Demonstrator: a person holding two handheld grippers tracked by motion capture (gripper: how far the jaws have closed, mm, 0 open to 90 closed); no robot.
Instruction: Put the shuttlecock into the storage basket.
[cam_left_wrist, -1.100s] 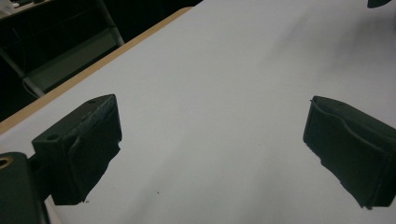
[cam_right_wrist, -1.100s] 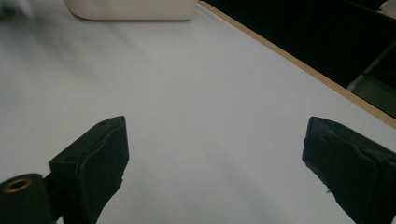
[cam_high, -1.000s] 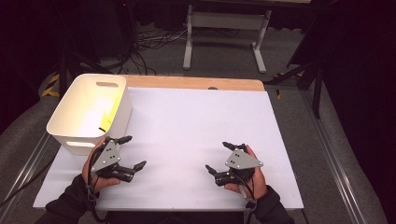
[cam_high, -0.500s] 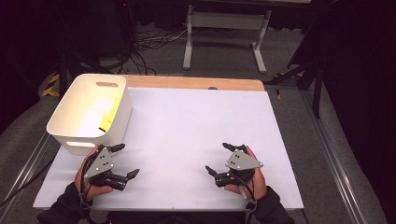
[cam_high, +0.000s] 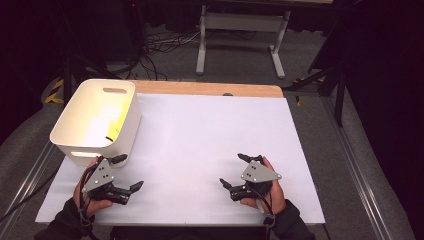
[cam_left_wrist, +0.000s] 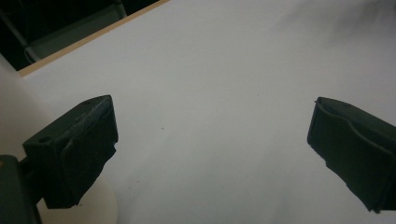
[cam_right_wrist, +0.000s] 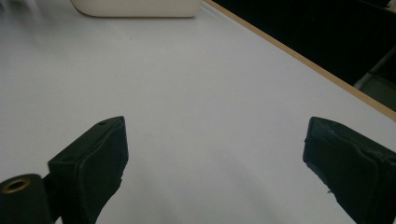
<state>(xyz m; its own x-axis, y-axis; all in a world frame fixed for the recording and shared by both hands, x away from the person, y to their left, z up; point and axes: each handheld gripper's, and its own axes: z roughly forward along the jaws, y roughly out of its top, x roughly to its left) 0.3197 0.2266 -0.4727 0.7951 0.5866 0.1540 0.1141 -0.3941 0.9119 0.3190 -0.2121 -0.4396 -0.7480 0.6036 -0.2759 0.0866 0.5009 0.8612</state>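
My left gripper (cam_high: 129, 172) rests low over the white table sheet (cam_high: 210, 130) at the near left, open and holding nothing, just in front of a white bin (cam_high: 95, 120). In the left gripper view, the left gripper (cam_left_wrist: 210, 140) has its jaws spread wide over bare sheet, and the bin's wall (cam_left_wrist: 11, 107) sits at the left edge. At the near right, my right gripper (cam_high: 232, 169) is open and holds nothing. In the right gripper view, the right gripper (cam_right_wrist: 215, 154) faces the bin (cam_right_wrist: 135, 7) across the sheet.
The bin's inside shows a yellow tint and a small dark mark (cam_high: 108, 137). A wooden table edge (cam_high: 210, 89) runs along the far side. Beyond it stand a metal frame (cam_high: 240, 30) and cables on the floor.
My left gripper has drifted a little to the left and back toward the person. The right gripper has stayed put.
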